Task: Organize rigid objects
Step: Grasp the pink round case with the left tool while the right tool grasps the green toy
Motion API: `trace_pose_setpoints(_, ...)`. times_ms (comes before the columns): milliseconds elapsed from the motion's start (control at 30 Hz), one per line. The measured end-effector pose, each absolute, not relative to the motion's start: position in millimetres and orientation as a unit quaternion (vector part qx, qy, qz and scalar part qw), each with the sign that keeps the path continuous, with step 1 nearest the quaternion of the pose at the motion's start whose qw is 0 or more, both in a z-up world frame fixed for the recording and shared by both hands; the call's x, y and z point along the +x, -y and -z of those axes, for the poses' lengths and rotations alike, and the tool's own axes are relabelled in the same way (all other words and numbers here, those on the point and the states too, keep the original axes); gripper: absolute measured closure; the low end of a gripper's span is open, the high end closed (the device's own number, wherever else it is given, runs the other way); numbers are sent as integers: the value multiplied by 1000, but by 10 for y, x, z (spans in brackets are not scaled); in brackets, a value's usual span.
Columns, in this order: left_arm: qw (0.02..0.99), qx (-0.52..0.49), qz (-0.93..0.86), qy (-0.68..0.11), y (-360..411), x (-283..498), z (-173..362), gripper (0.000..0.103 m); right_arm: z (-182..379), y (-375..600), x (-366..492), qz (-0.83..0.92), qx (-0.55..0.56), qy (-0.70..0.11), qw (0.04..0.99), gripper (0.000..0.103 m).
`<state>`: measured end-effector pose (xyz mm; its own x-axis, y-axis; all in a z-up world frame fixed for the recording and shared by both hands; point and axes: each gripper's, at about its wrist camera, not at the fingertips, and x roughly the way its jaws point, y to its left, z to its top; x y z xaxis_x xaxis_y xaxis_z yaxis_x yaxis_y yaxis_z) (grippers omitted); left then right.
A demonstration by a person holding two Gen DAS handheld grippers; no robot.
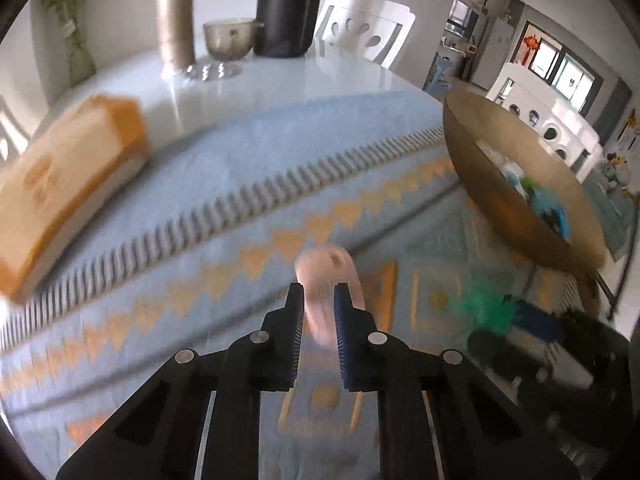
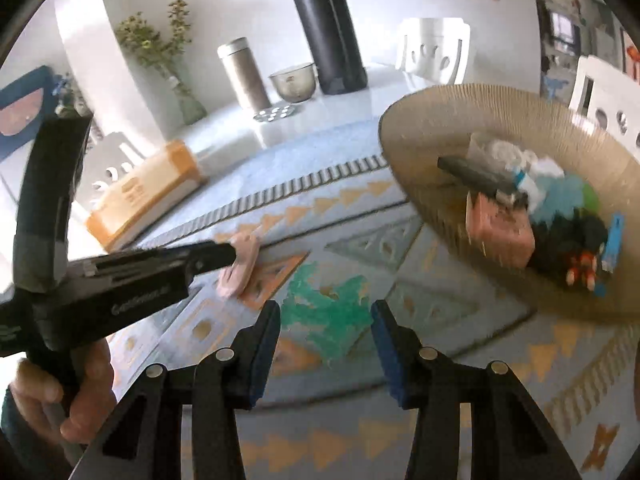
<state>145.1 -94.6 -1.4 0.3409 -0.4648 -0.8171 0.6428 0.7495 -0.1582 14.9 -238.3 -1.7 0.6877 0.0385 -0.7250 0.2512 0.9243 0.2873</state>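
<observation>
My left gripper [image 1: 318, 292] is shut on a pale pink plastic piece [image 1: 326, 280] and holds it just above the patterned blue mat [image 1: 240, 168]. The same piece shows in the right wrist view [image 2: 240, 264] at the tip of the left gripper [image 2: 230, 254]. My right gripper [image 2: 326, 312] is open and empty above a green toy piece [image 2: 324, 312] lying on the mat. A woven tan bowl [image 2: 432, 120] at the right holds several small objects, among them a pink block [image 2: 500, 232] and a dark bar [image 2: 472, 172].
An orange and white box [image 1: 64, 184] lies at the mat's left edge. At the back of the white table stand a black bottle [image 2: 324, 28], a metal canister [image 2: 244, 74], a glass bowl [image 2: 294, 82] and a vase with plants [image 2: 188, 104]. White chairs [image 2: 434, 50] stand behind.
</observation>
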Motion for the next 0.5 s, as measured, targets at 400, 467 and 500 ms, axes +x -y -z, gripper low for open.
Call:
trace_pose_setpoints(400, 795, 48, 334, -504, 624, 1086, 75, 59, 65, 2171, -429, 34, 155, -384, 910, 57)
trace_pose_setpoints(467, 798, 31, 325, -507, 755, 1197, 89, 59, 66, 2192, -413, 36, 155, -384, 910, 57)
trace_pose_setpoints(500, 800, 27, 316, -510, 816, 1240, 106, 59, 72, 2199, -417, 39, 156, -384, 909, 57)
